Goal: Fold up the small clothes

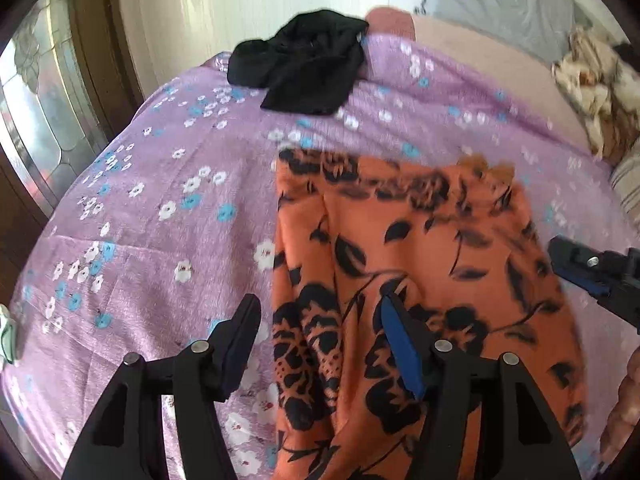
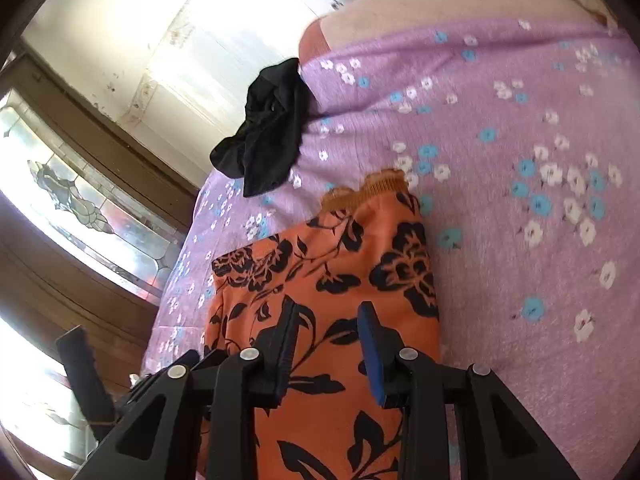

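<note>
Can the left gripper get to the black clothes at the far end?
Probably yes. The left gripper is open and holds nothing, and only bare purple bedspread lies between it and the black garment. The orange floral garment sits off to the side.

Daylight floods both views. The pale wall behind the bed blows out to near white, and the stained-glass door panel glares too. The purple floral bedsheet is evenly lit, with soft shadows. Motion blur smears the orange floral garment in the left wrist view. Fisheye bending curves the edges, and the corners go black.
</note>
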The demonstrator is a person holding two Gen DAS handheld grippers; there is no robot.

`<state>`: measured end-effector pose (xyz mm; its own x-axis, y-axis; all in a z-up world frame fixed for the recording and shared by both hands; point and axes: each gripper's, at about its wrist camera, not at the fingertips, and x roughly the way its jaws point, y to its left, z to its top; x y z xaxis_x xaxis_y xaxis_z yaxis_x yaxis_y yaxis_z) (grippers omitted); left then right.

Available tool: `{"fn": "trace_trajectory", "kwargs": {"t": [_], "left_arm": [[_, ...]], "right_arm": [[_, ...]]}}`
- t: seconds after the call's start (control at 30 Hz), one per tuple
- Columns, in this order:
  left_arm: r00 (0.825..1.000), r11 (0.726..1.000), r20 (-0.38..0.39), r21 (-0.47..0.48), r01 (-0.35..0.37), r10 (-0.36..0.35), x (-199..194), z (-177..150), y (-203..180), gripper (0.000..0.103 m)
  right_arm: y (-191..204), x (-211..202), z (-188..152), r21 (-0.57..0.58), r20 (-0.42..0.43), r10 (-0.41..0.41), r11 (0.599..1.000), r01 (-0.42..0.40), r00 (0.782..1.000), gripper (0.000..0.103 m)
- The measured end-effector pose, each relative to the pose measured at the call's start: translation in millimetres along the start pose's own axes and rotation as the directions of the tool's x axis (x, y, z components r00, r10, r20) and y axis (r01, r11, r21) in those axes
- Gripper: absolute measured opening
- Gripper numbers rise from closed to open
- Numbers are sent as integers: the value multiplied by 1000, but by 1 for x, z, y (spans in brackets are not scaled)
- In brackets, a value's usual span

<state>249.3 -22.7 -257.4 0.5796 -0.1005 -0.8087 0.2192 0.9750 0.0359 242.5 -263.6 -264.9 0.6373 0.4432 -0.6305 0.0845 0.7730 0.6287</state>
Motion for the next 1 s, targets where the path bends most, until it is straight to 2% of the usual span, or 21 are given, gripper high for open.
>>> {"fn": "trace_trajectory", "kwargs": {"t": [0.07,0.27,0.37,0.47,0.53,0.8,0.9,1.0], "left_arm": [[1000,1000,-4,-14,8,-8,6,0,4,65],[1000,1000,15,15,-5,5,5,-2,3,66],[999,999,32,42,-23,22,4,-4,-2,66],[999,997,44,64,-35,32,5,-4,-5,66],[998,997,50,72,-40,36,5,-5,-5,67],[998,997,48,67,-40,37,4,-5,-4,67],[998,996,52,71,-47,43,3,-5,-4,67],[998,997,50,62,-48,45,3,-5,-4,67]], "right_arm": [[-10,23,-5,25,-102,-30,999,33,994,31],[-4,17,28,20,-23,-16,1000,16,1000,33],[-14,34,47,72,-58,-18,997,22,998,33],[-26,58,59,89,-102,-63,993,72,993,32],[-32,71,64,103,-120,-45,993,58,992,33],[-22,57,66,92,-79,-42,995,49,996,34],[-10,37,58,65,-60,-26,997,30,998,34],[2,19,43,32,-87,-23,999,26,996,34]]}}
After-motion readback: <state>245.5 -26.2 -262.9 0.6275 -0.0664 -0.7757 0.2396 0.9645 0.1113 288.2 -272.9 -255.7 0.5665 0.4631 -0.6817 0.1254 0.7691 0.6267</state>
